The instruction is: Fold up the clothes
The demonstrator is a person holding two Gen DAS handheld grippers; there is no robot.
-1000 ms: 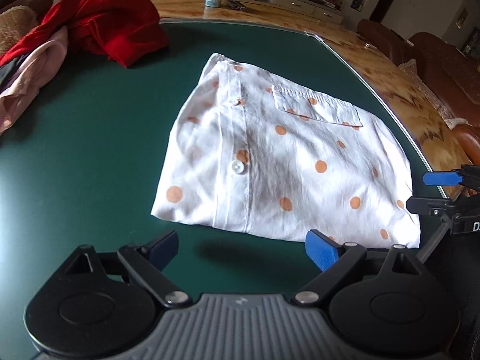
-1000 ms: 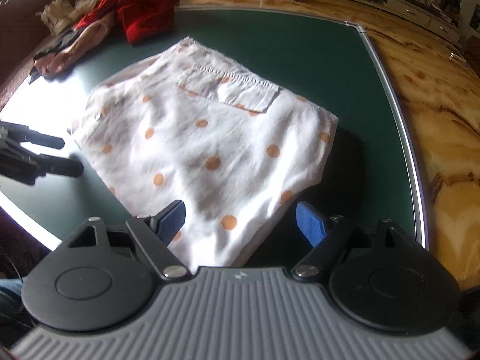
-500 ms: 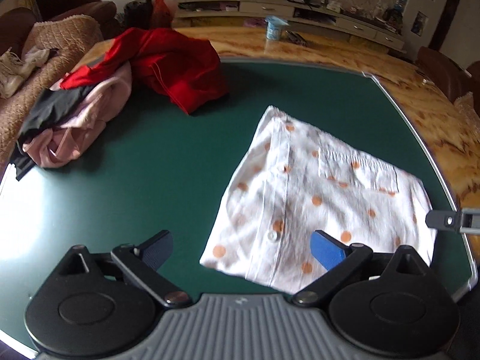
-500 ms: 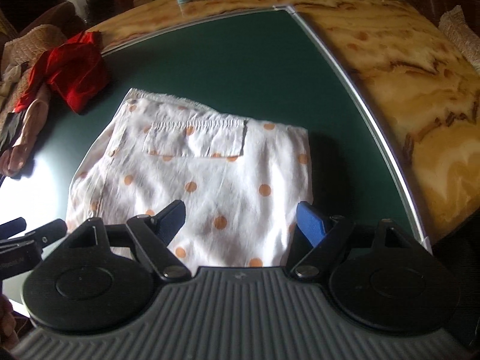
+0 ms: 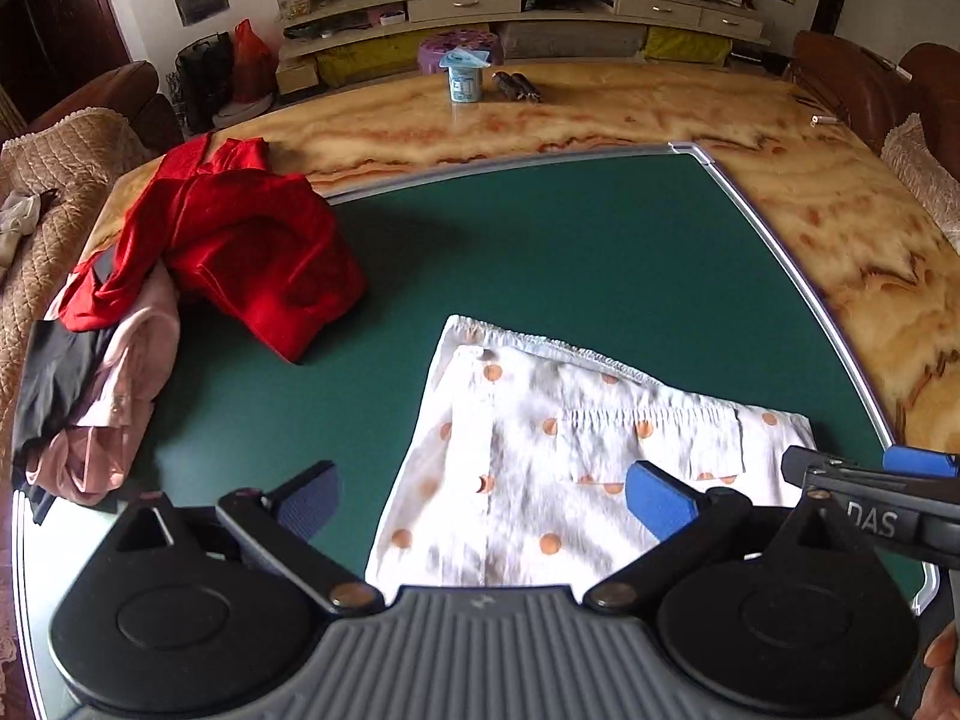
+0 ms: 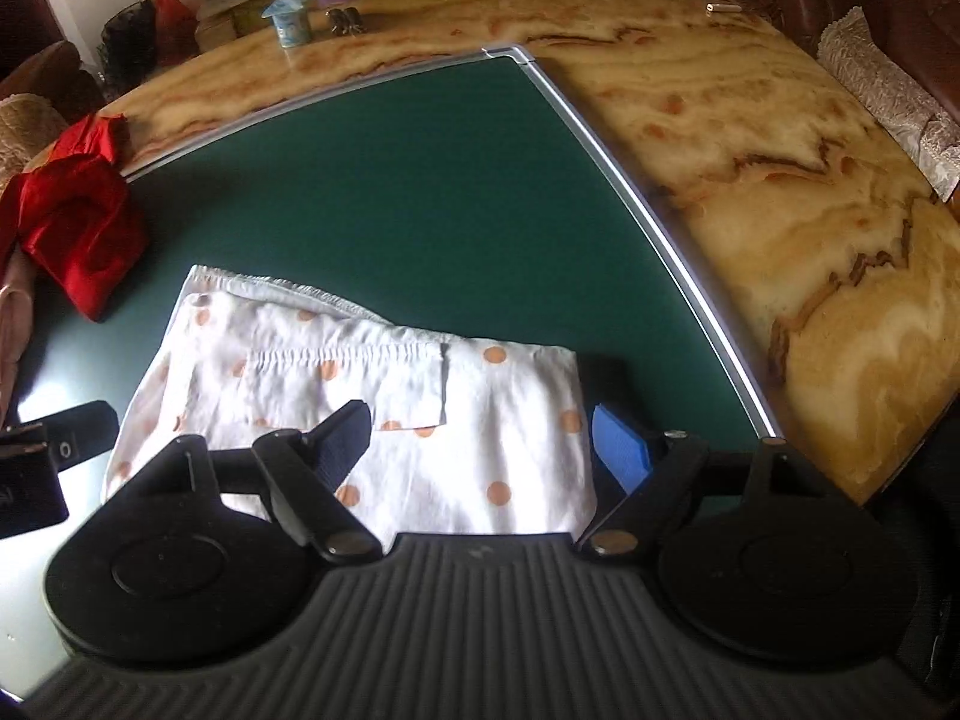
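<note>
Lying flat: folded spotted shirt [image 5: 570, 456] (crinkled cotton) | green mat [image 5: 570, 252] smooth

one folded dotted shirt [image 5: 576, 462], one red garment [image 5: 240, 258], one cup [image 5: 465, 79]

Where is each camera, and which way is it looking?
Left wrist: sits on the left gripper, looks down and forward over the folded dotted shirt toward the red garment; its own open jaws, the right gripper and a bit of hand show.
Right wrist: sits on the right gripper, looks down at the shirt and green mat; its open jaws show.
Both see shirt, mat, red garment, cup.
</note>
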